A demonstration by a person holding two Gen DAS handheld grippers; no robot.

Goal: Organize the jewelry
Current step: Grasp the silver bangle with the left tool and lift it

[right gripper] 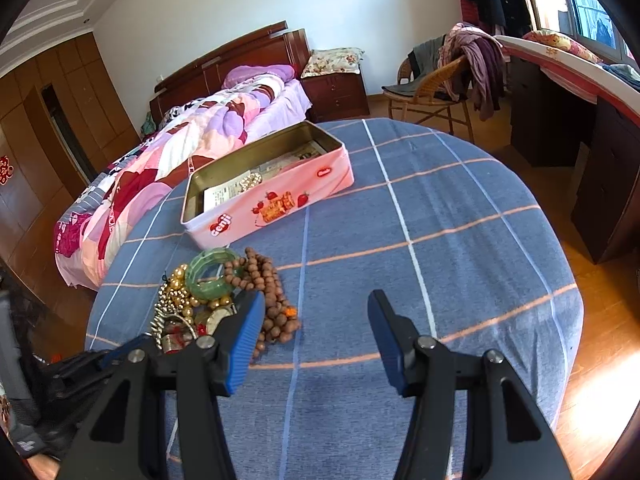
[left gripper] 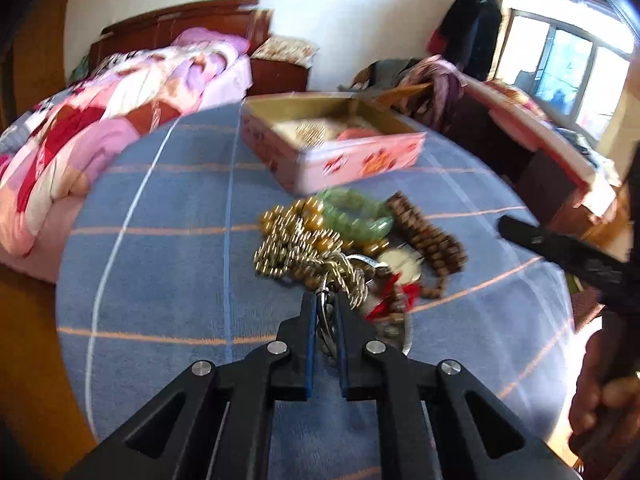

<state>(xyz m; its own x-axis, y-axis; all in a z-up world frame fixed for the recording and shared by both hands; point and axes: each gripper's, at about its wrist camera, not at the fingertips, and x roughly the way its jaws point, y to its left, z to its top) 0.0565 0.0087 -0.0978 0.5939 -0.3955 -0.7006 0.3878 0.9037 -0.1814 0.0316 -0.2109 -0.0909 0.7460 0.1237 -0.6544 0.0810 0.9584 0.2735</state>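
**Technician A:** Describe the setting and the work surface.

**Technician B:** The setting was a bedroom with a bed and a wicker chair in the background. The counter (right gripper: 440, 216) was round and covered with a blue checked cloth. The landmark was the pink tin (right gripper: 272, 196), which stood open on the counter.

**Technician A:** What had been completed?

**Technician B:** Little, by my judgement. Inside the pink tin lay printed paper and one pale beaded piece (right gripper: 249, 182). The rest remained outside as a jewelry pile (left gripper: 344, 240), just in front of the tin's near side. It included a green bangle (right gripper: 211, 273), brown wooden beads (right gripper: 269, 294), gold beads (left gripper: 298, 216) and a silver chain (left gripper: 348, 276).

**Technician A:** State of the left gripper.

**Technician B:** The left gripper (left gripper: 326, 306) sat at the edge of the pile farthest from the tin. Its fingers were nearly together, clamped on a metal ring tangled with the silver chain. The item had not yet been carried to the tin.

**Technician A:** And the right gripper?

**Technician B:** The right gripper (right gripper: 316, 312) hovered over bare cloth in front of the tin, beside the pile. Its fingers stood apart with nothing between them.

**Technician A:** Remaining work?

**Technician B:** Nearly the whole pile remained to be transferred, and the tangle would probably need separating.
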